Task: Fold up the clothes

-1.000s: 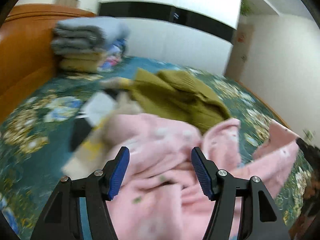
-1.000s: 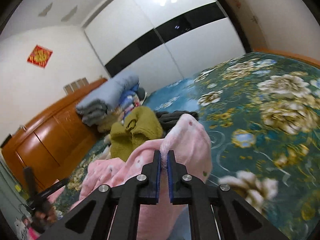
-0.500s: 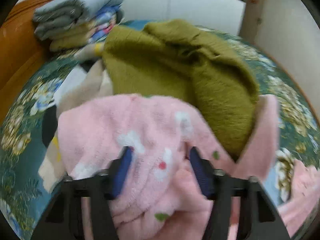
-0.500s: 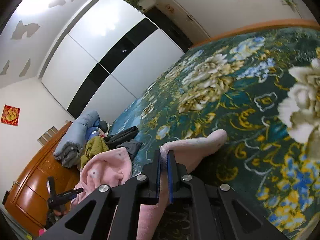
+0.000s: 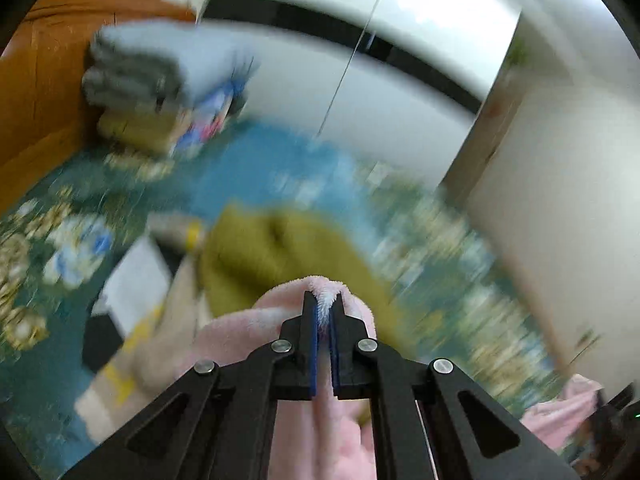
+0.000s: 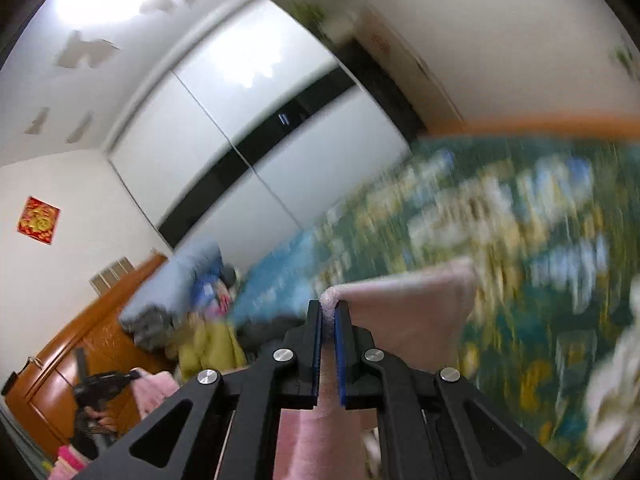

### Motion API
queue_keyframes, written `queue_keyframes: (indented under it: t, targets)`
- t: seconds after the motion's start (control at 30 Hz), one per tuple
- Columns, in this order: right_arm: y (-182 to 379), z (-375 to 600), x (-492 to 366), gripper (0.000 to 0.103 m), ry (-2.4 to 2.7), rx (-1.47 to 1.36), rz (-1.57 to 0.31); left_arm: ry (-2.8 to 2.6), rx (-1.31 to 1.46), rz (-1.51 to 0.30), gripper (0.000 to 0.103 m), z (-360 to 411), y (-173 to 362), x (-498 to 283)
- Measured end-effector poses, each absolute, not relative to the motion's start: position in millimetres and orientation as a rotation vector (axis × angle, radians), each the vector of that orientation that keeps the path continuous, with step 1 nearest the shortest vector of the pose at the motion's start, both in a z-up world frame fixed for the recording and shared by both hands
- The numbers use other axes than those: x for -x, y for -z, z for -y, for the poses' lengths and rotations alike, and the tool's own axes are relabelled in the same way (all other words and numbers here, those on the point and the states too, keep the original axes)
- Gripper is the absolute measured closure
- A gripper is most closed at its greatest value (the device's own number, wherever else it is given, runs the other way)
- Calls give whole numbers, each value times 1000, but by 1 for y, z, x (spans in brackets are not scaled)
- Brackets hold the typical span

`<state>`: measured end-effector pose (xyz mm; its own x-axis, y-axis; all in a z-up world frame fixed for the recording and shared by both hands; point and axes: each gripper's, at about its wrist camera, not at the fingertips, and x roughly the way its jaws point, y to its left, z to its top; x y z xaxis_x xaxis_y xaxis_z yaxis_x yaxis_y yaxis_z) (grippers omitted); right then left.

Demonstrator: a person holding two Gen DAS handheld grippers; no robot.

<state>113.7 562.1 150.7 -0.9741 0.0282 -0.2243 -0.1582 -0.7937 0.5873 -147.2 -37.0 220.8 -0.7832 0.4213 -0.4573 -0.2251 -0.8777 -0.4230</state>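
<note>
A fluffy pink garment (image 5: 248,328) is held by both grippers above the bed. My left gripper (image 5: 323,304) is shut on a pinched fold of it, white fleece showing between the pads. My right gripper (image 6: 328,312) is shut on another edge of the pink garment (image 6: 404,304), which stretches to the right. The left gripper (image 6: 100,384) shows at the lower left of the right wrist view, holding its pink end. Both views are motion-blurred.
An olive-green sweater (image 5: 280,256) and a beige, white and black garment (image 5: 132,300) lie on the green floral bedspread (image 5: 48,248). Folded blankets (image 5: 152,76) are stacked by the wooden headboard (image 5: 40,92). A white and black wardrobe (image 6: 256,120) stands behind.
My left gripper was open over the pink garment, then closed on a fold and lifted it. My right gripper stayed shut on its edge and swung, stretching the garment out.
</note>
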Motion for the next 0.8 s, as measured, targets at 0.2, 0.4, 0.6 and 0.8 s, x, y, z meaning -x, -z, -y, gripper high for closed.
queue_keyframes:
  t: [0.2, 0.4, 0.6, 0.8]
  targets:
    - [-202, -583, -191, 96, -2829, 32, -749, -2621, 628, 683, 98, 125, -210, 86]
    - [-78, -620, -220, 96, -2625, 406, -919, -2568, 1083, 908, 98, 174, -39, 57]
    - [32, -629, -230, 96, -2431, 660, -1140, -2434, 1337, 1183, 98, 191, 70, 23]
    - [40, -632, -245, 96, -2432, 655, -1145, -2483, 1335, 1180, 96, 197, 57, 0]
